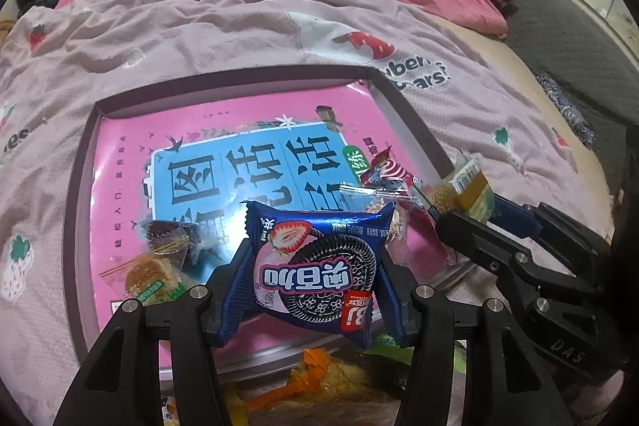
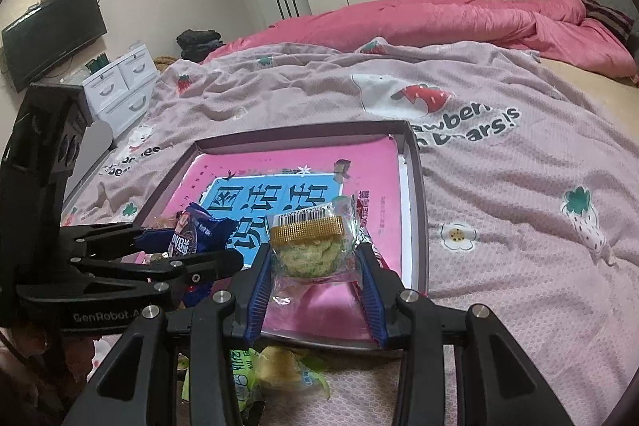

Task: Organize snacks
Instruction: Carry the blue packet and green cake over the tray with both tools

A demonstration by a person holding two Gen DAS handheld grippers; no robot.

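My left gripper (image 1: 315, 266) is shut on a blue strawberry sandwich-cookie packet (image 1: 319, 266) and holds it over the near edge of a shallow box lid (image 1: 76, 194) lined with a pink book cover. It also shows in the right wrist view (image 2: 195, 232). My right gripper (image 2: 315, 258) is shut on a clear-wrapped green pastry with a gold band (image 2: 307, 246), held over the lid's near right part; it also shows in the left wrist view (image 1: 465, 192). In the lid lie a wrapped pastry (image 1: 149, 276), a dark wrapped sweet (image 1: 169, 232) and a red-striped candy (image 1: 385, 172).
The lid rests on a pink strawberry-print blanket (image 2: 499, 186) on a bed. Loose snack wrappers lie on the blanket under the grippers, orange (image 1: 291, 386) and green-yellow (image 2: 271, 374). A pink duvet (image 2: 439, 18) lies behind. White drawers (image 2: 120, 86) stand beside the bed on the left.
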